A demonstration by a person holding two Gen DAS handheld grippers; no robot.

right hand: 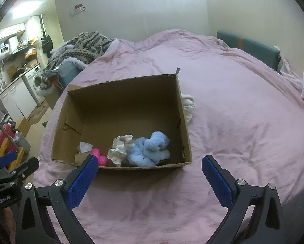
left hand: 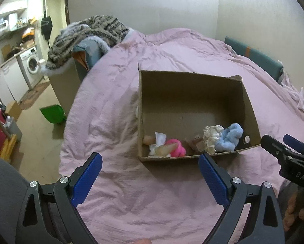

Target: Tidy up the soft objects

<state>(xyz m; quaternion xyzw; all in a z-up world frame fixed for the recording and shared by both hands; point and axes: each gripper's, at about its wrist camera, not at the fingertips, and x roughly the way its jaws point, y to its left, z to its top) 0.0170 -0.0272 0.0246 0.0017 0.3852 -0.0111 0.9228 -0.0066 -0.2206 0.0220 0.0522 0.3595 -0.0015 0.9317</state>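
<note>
Cardboard, plain brown and open-topped: the box (right hand: 178, 109) sits on the bed (right hand: 233, 122), its long axis running left to right in my right wrist view. Along its near wall I see 4 soft things: a fluffy blue plush (right hand: 150, 149), a crinkled cream cloth (right hand: 120, 148), a pink toy (right hand: 100, 157) and a white-and-tan piece (left hand: 158, 144). A white cloth (right hand: 188, 106) lies outside, against the box. Pink wrinkled sheet; kitchen beyond. My left tool (left hand: 150, 175) and right tool (right hand: 150, 178) both stand spread, holding nothing

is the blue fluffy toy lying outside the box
No, the blue fluffy toy lies inside the cardboard box, beside a cream cloth.
</note>
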